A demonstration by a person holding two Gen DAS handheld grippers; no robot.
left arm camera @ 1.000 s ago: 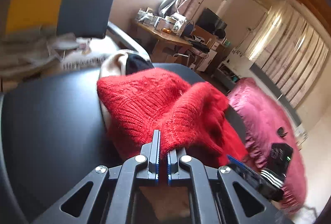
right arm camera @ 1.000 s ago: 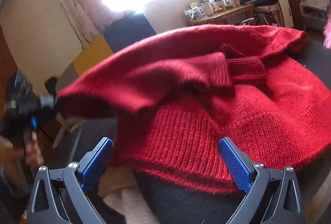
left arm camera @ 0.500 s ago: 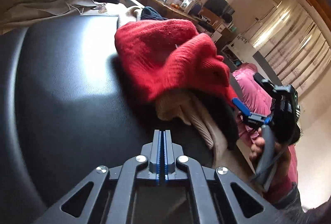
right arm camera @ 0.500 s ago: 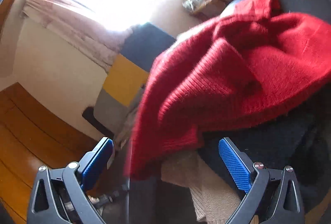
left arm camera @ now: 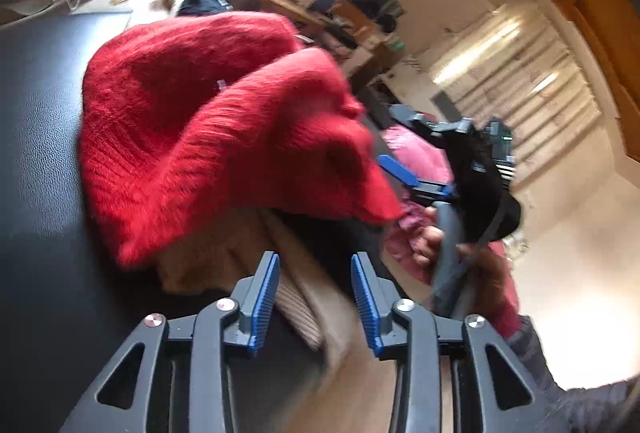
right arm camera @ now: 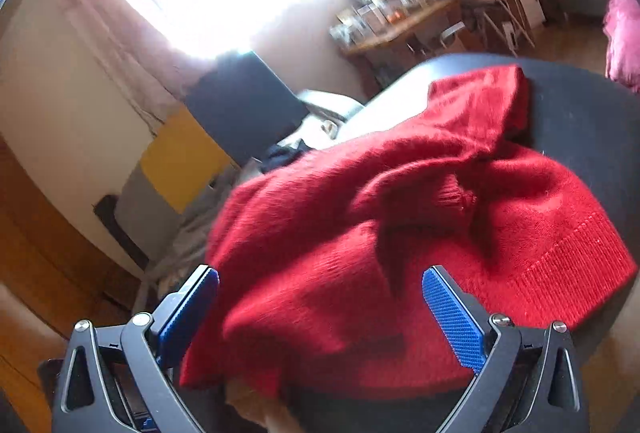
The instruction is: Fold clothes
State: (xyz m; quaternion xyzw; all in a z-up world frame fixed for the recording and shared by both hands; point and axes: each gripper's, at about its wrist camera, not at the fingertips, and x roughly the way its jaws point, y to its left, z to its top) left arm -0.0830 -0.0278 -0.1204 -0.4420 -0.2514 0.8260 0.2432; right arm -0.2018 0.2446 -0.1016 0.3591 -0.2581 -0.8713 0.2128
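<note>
The left gripper is no longer pinching the fuzzy red knitted sweater: a second ago its blue pads were clamped on a fold of the knit, half a second ago they were pressed together on nothing, and now its jaws have just been opening, standing partly apart with nothing gripped between them, only the ribbed beige knit garment lying beyond the gap. The sweater is lying bunched in a mound on the black leather-look tabletop, draped over the beige garment and a dark garment underneath. The right gripper is standing wide open and empty, hovering close over the near hem of the sweater, and in the left view it is being held in the person's right hand just off the sweater's right edge. Judging from this, the sweater has been dropped onto the pile but is not yet laid flat, so folding proper is still ahead; both tools look to be lining up for a fresh grasp on its edges.
</note>
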